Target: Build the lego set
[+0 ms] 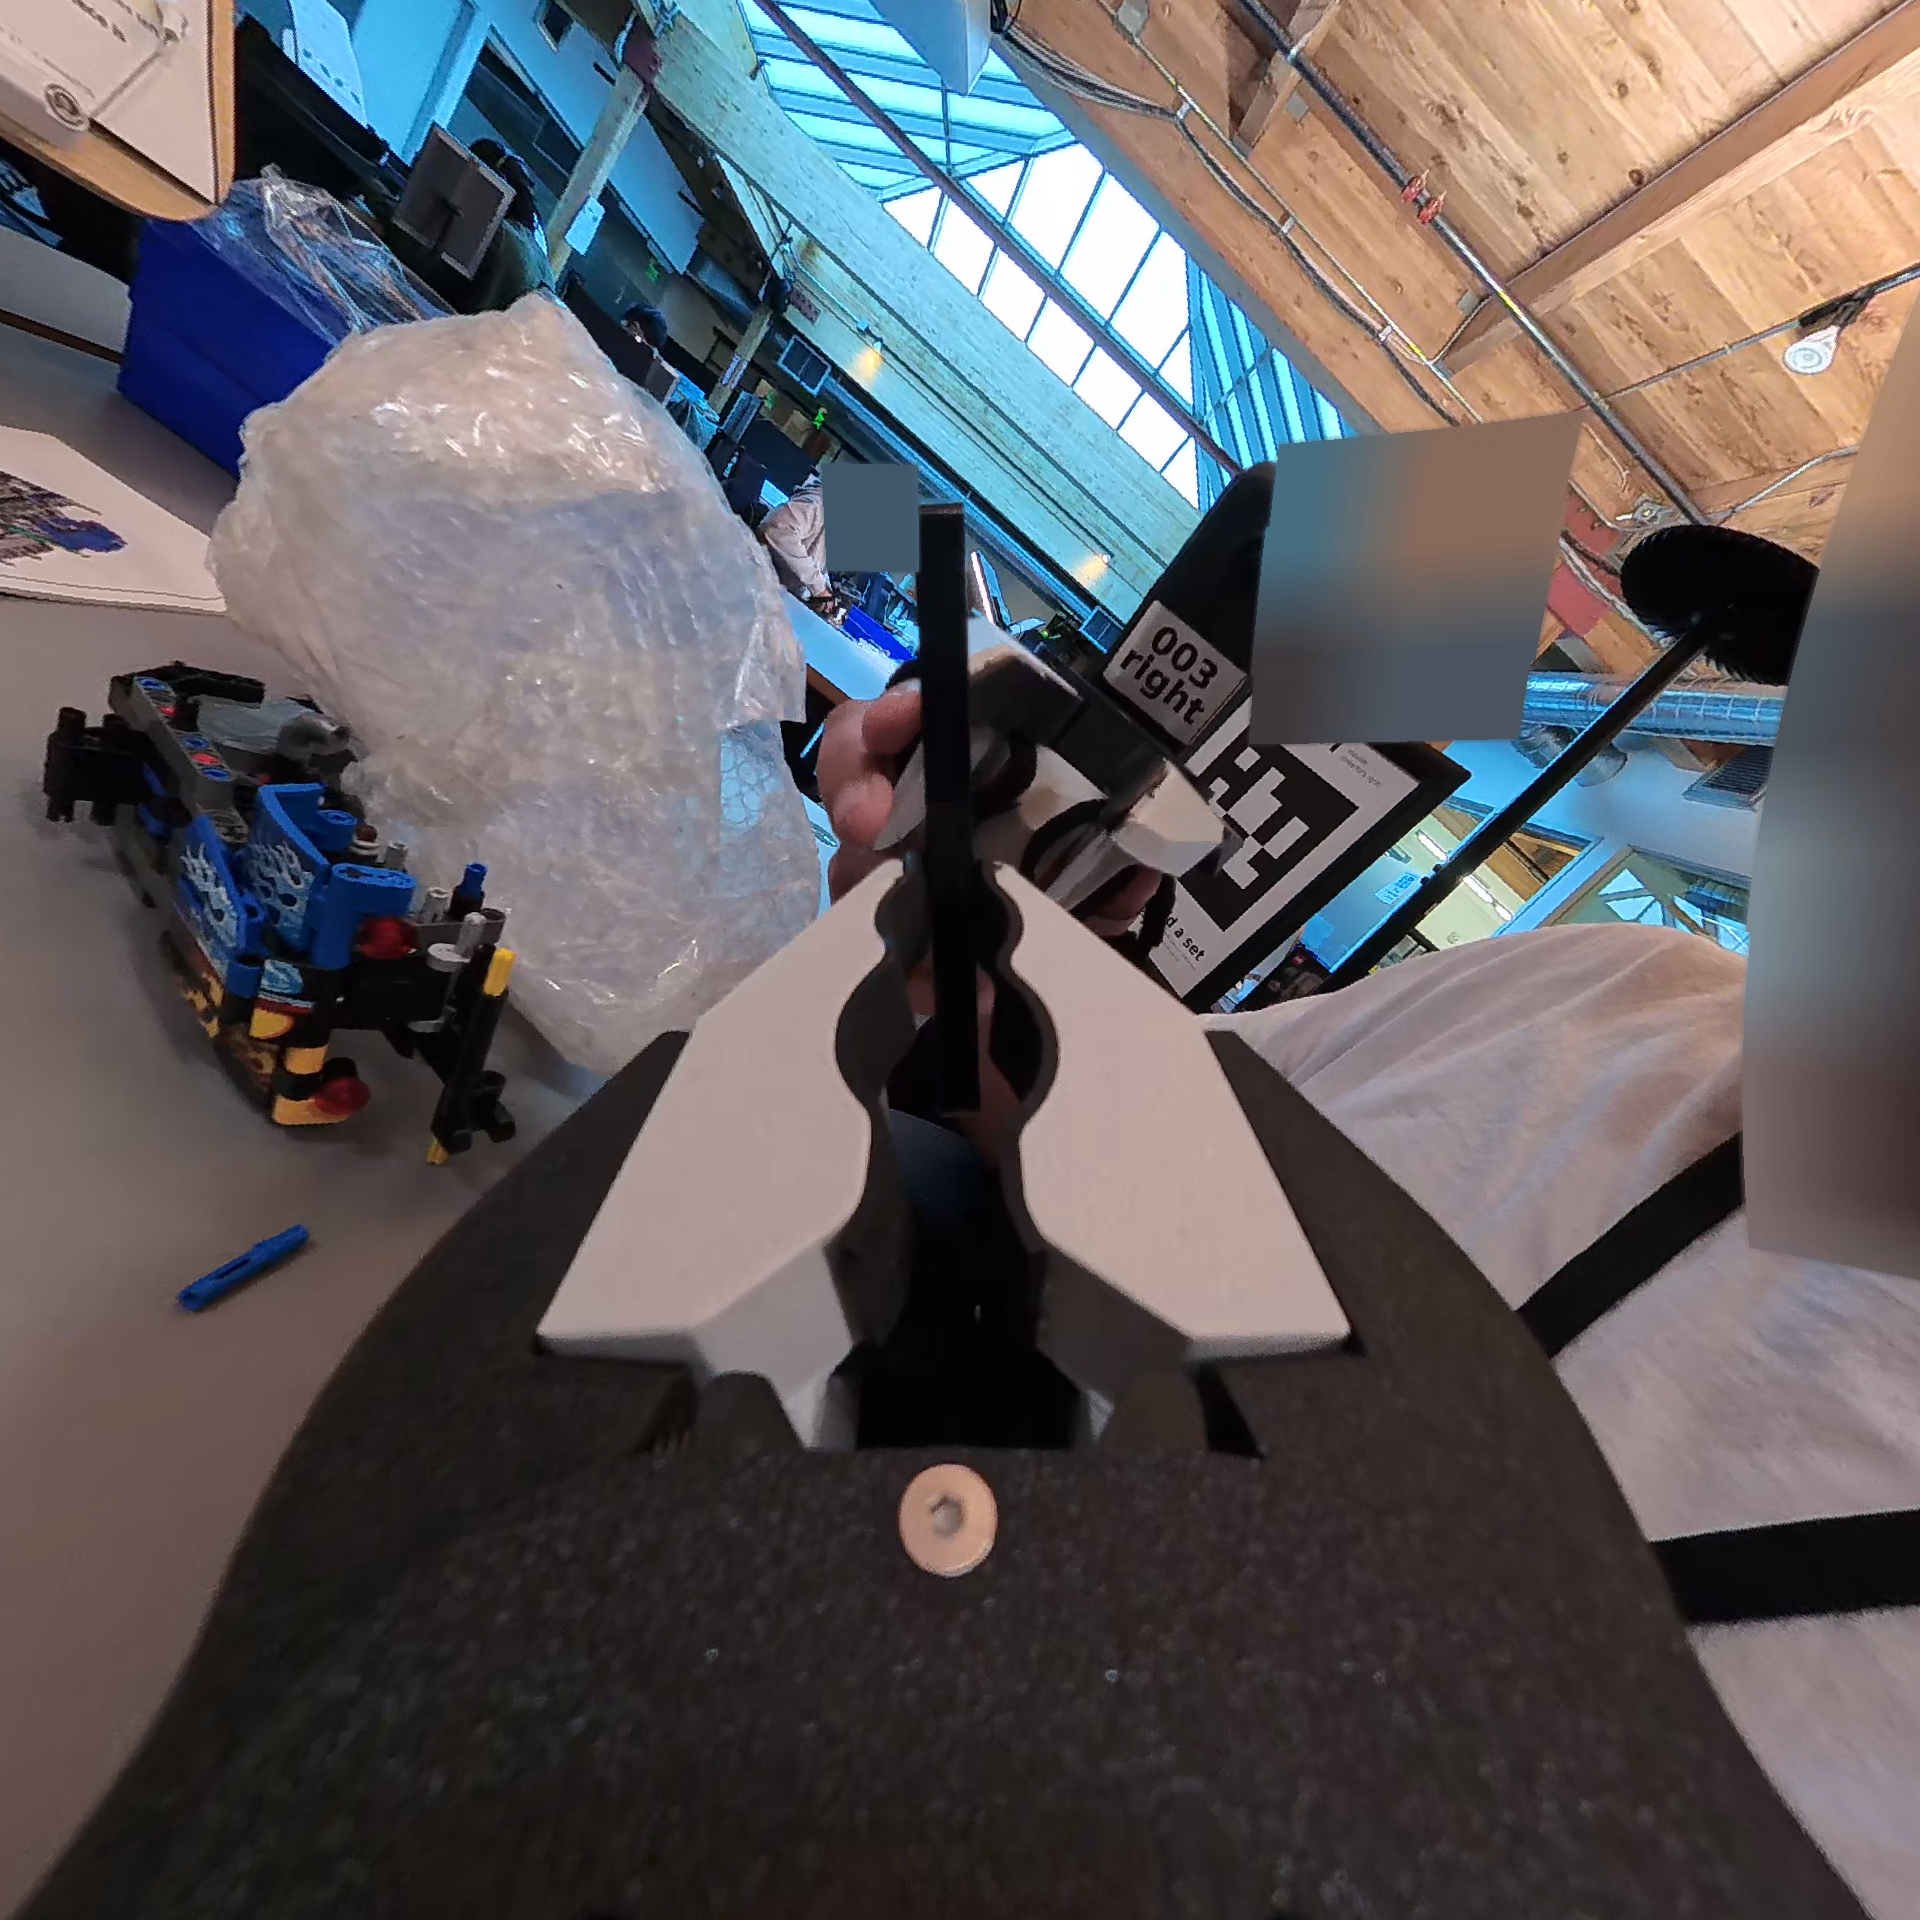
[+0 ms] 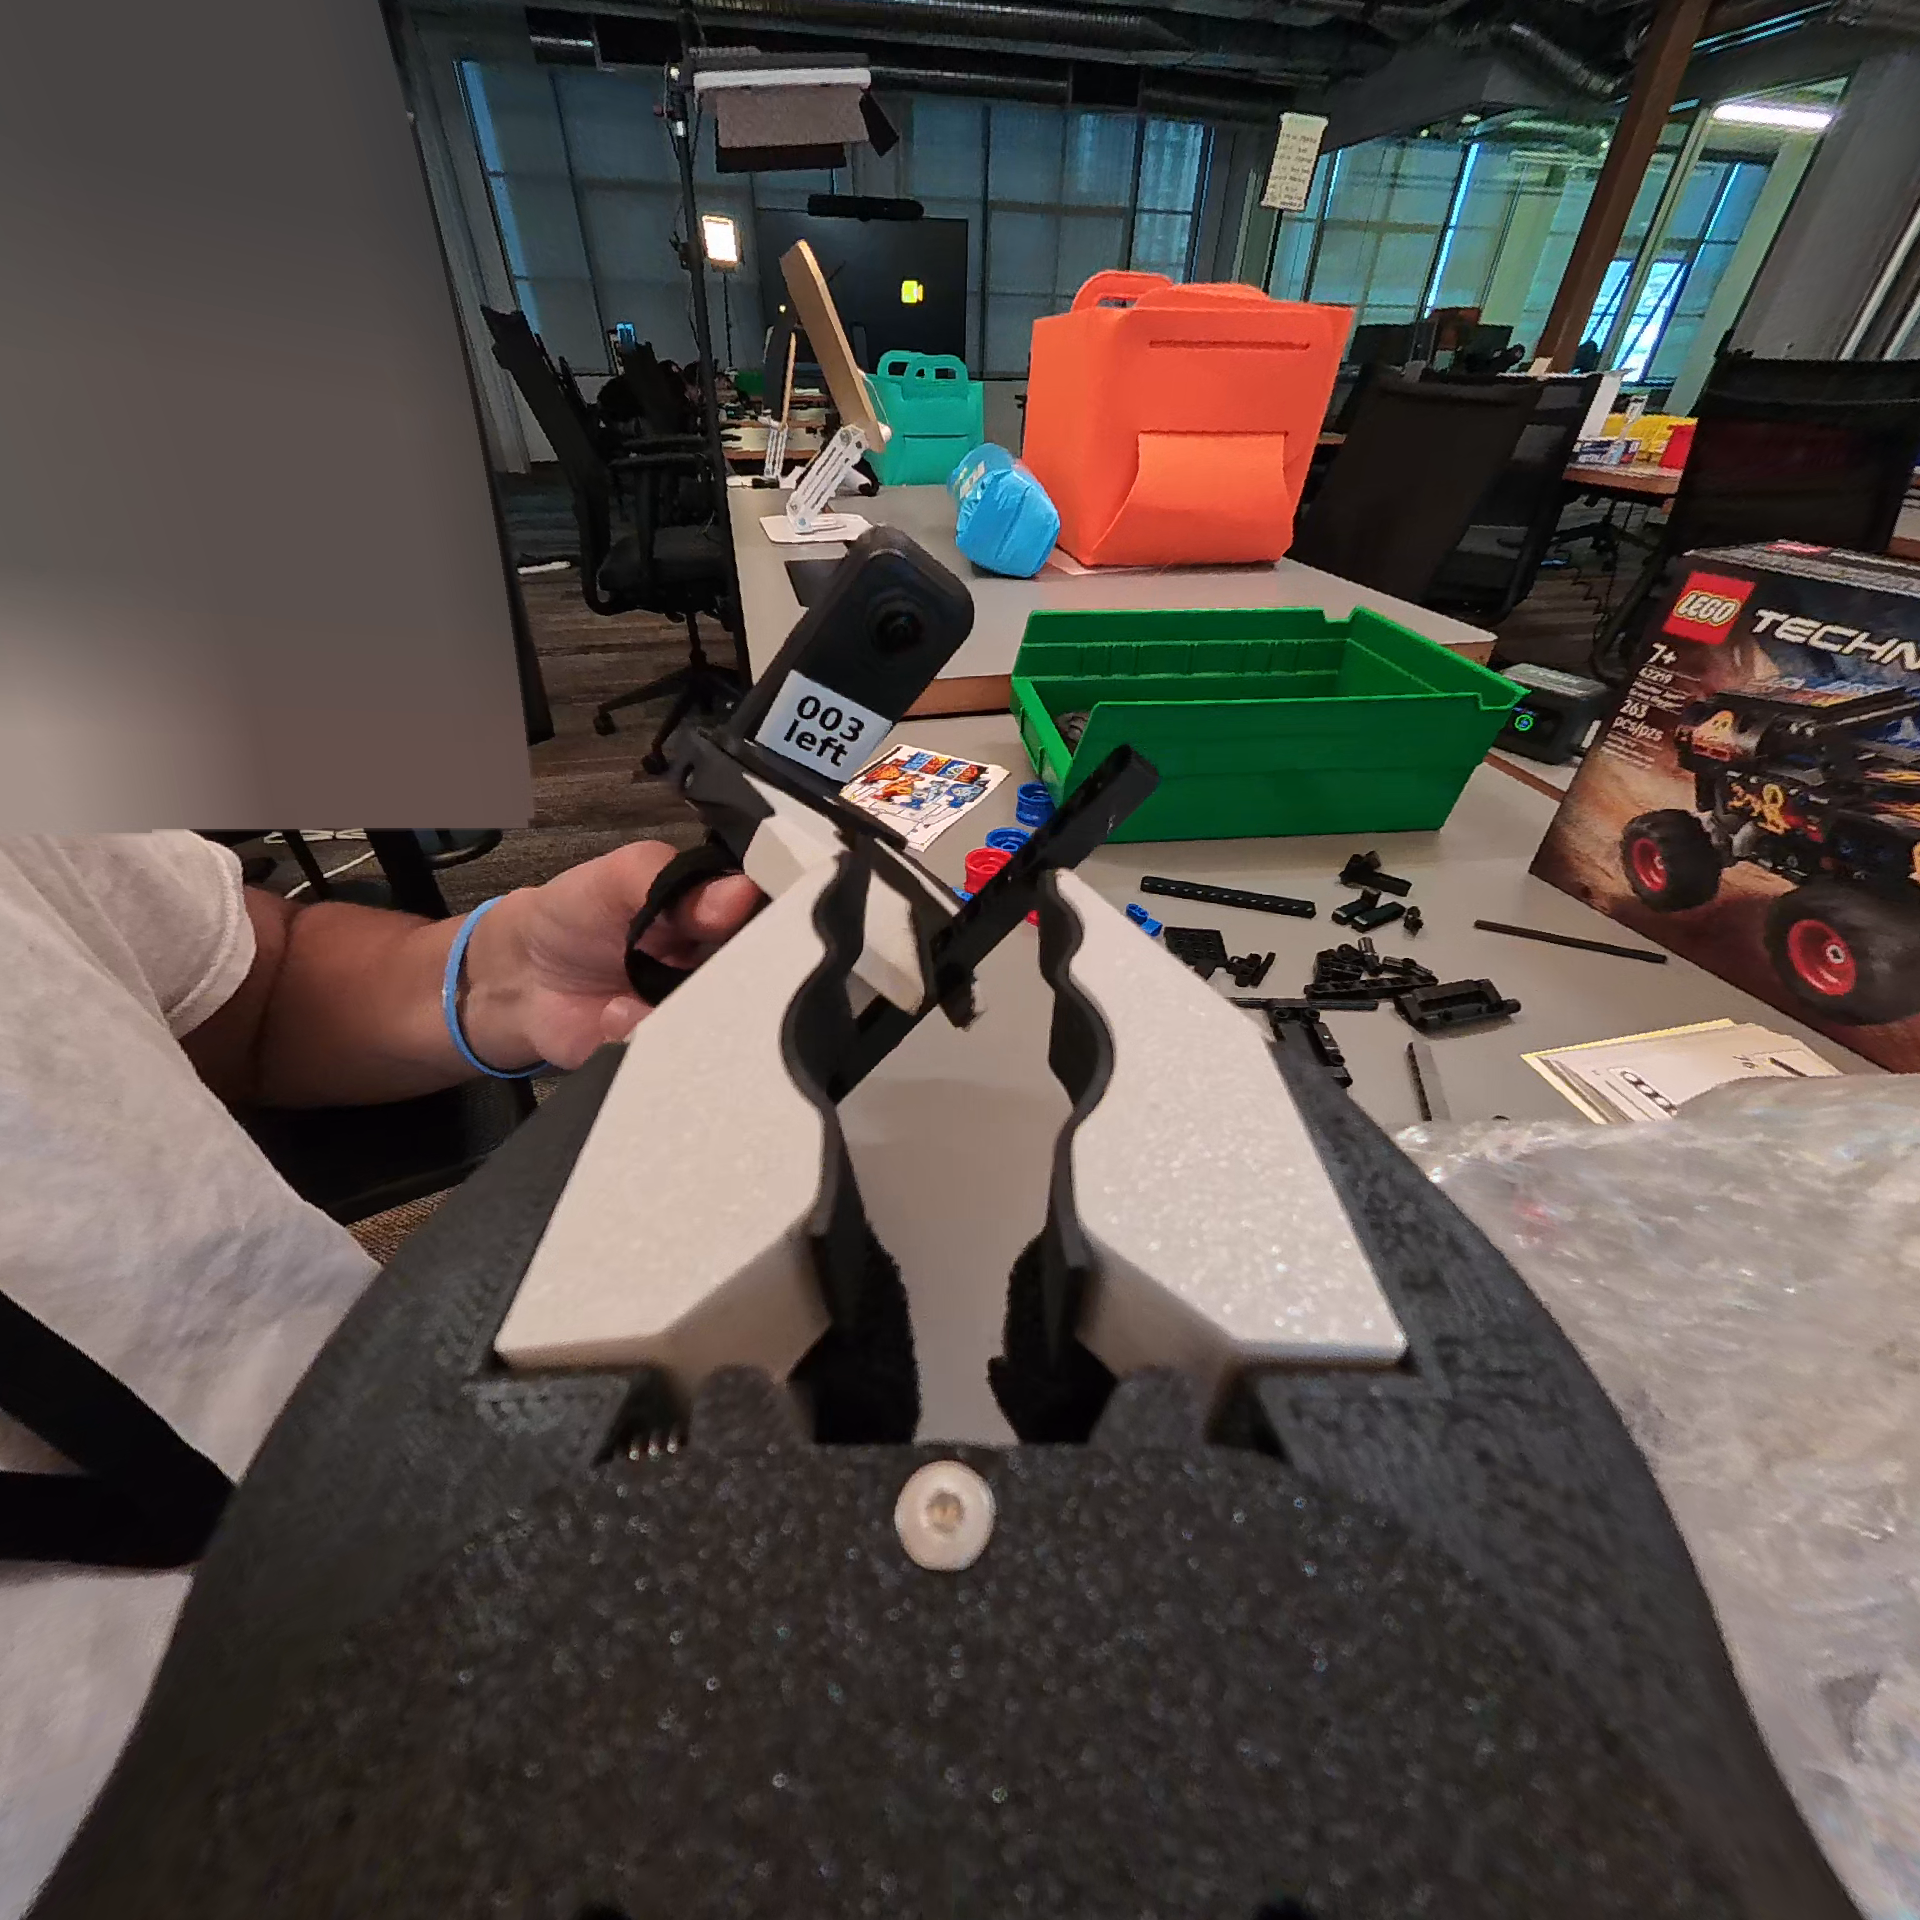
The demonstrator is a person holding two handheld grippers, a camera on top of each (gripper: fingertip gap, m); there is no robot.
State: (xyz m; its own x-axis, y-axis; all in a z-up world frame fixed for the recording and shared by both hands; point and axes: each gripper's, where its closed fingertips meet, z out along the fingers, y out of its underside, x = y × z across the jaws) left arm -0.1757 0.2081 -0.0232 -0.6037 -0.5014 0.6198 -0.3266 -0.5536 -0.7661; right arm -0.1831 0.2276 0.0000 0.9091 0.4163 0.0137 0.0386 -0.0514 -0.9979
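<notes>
- Left tongs (image 1: 948,904): clenched on a long black beam (image 1: 951,790), which stands up from between the fingers (held above the tabletop (image 1: 94,1091)).
- Right tongs (image 2: 951,925): released, with a clear gap between the fingers; nothing held.
- In the right wrist view the beam (image 2: 1049,862) lies just beyond the right fingertips, gripped by the left tongs (image 2: 940,961).
- Partly built blue, black and yellow model (image 1: 281,914): lying on the tabletop beside a bubble-wrap bundle (image 1: 520,665).
- Loose blue pin (image 1: 244,1265): near the model.
- Loose black parts (image 2: 1371,966): scattered before a green bin (image 2: 1247,717) and the set's box (image 2: 1766,800).
</notes>
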